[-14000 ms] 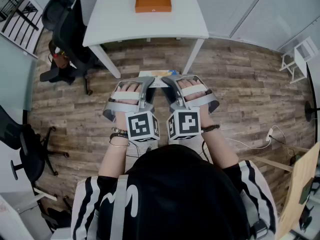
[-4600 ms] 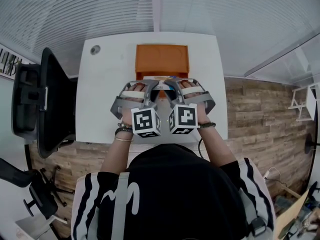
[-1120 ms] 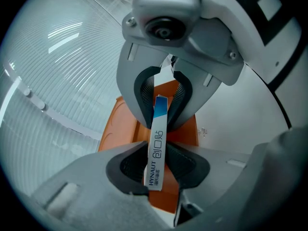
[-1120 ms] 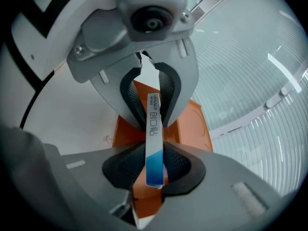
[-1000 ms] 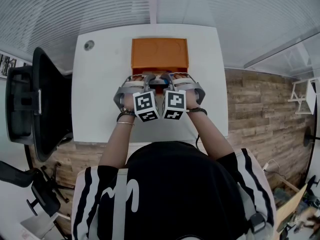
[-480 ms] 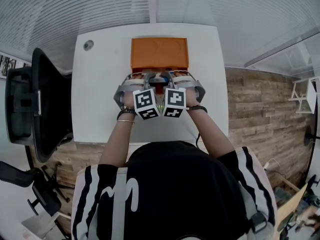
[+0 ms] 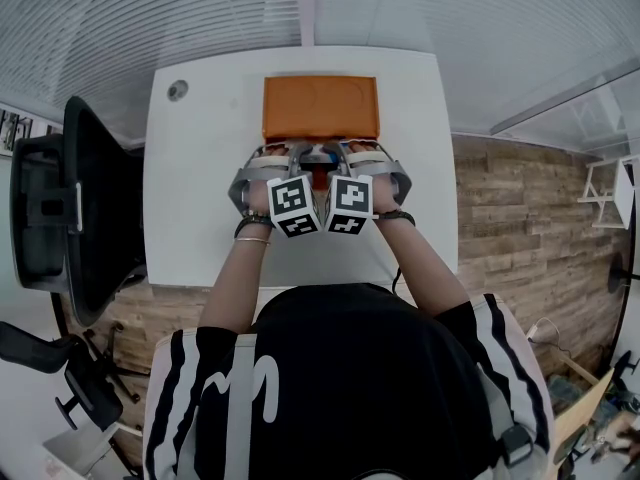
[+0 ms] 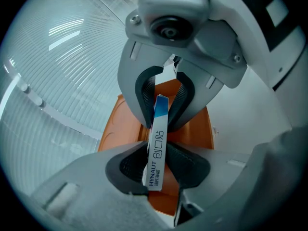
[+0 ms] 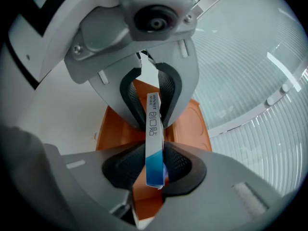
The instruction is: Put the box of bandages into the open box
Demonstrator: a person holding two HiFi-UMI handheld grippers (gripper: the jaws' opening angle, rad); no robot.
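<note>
Head view: left gripper and right gripper meet tip to tip above the near edge of the orange open box on the white table, with the box of bandages between them.

Left gripper view: jaws clamped on the white, lettered end of the box of bandages, above the open box.

Right gripper view: jaws clamped on its blue end.

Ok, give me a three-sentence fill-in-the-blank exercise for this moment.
The bandage box is clamped by the left gripper and the ____ gripper.
The open box is ____ in colour.
It stands on a ____ table.
Missing words: right; orange; white.
</note>
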